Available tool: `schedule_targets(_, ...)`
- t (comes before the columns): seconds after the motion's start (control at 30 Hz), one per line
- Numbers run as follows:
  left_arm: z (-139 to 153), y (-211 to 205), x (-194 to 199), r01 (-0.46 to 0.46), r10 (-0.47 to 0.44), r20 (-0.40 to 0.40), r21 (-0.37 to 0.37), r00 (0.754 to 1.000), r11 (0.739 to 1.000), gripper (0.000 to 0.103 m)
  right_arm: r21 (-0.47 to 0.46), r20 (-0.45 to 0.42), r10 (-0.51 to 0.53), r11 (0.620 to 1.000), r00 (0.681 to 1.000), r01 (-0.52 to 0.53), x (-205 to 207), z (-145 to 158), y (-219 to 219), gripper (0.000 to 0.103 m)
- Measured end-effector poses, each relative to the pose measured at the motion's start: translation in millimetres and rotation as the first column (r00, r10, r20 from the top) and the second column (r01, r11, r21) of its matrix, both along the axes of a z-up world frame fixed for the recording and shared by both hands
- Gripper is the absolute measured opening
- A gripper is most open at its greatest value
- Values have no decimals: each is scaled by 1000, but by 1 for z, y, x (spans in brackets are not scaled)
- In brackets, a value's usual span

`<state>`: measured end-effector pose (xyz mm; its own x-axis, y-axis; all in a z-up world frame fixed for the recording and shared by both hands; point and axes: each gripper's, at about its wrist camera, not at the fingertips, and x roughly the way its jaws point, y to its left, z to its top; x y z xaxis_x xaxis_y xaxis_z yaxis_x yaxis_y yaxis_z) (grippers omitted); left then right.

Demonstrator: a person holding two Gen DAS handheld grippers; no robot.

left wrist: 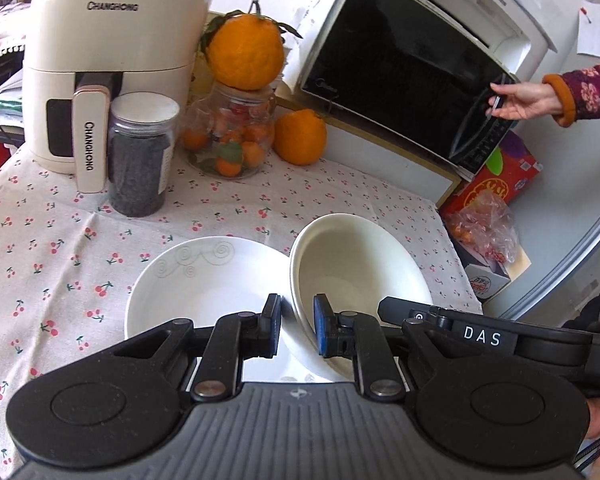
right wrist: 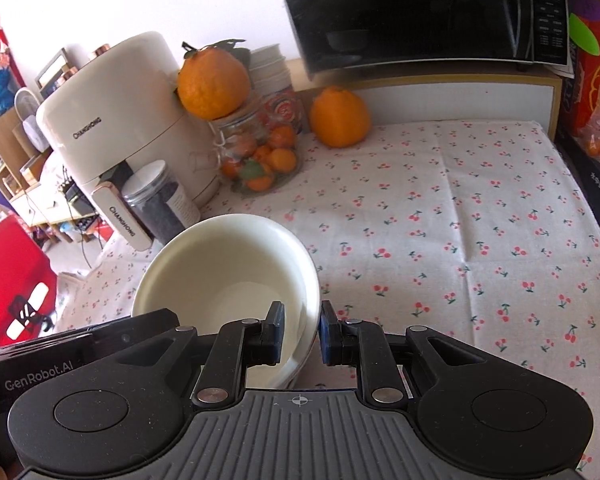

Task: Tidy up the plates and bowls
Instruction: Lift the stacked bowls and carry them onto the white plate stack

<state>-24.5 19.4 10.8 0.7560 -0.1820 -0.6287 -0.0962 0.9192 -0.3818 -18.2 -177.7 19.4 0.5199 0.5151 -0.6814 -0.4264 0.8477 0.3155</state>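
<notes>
Together, both grippers pinch one cream bowl by its rim. The left gripper (left wrist: 296, 330) has its jaws narrowed onto the bowl's (left wrist: 352, 268) left wall, one pad inside and one outside. The right gripper (right wrist: 301, 332) clamps the opposite side of the bowl (right wrist: 227, 268) the same way, jaws narrow, rim between the pads. The bowl hangs tilted, its mouth turned toward the cameras.

Just left of the left gripper's outer pad, a white plate (left wrist: 195, 280) with swirl marks lies on the cherry-print cloth (left wrist: 59, 240), partly under the bowl.

Further ahead and left of the left gripper stand a dark-filled jar (left wrist: 139, 156) and a cream air fryer (left wrist: 111, 60). Straight ahead sits a glass jar (left wrist: 229, 136) of small oranges with a big orange (left wrist: 245, 52) on top; another orange (left wrist: 300, 136) rests beside it.

Ahead and right, a microwave (left wrist: 400, 68) sits raised, and a person's hand (left wrist: 528, 100) in a floral sleeve touches its door handle.
</notes>
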Motion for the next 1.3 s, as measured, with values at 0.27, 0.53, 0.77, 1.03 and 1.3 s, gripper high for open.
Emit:
schedule_targets(0.27,-9,23,-3,-74,74,-56,4,996,997,15,-37,-31,59,997,998,-61,-4,-11,38,18)
schedule_targets(0.53,-21,32,1,-103,104,-98,10,990,995,15,-63,-65,51,996,997,-55,2,-25,51,18)
schedule_targets(0.77,-27,33,6,-113,113,-124,10,986,994,15,-73,-65,37,996,997,-42,5,-30,56,19)
schedule_targets(1.03,-30,32,8,-116,115,-133,7,984,993,17,-68,-79,34,997,996,-39,7,-31,55,21)
schedule_targets(1.3,-27,25,8,-101,108,-117,64,987,993,18,-65,-80,39,997,996,-44,7,-31,54,21)
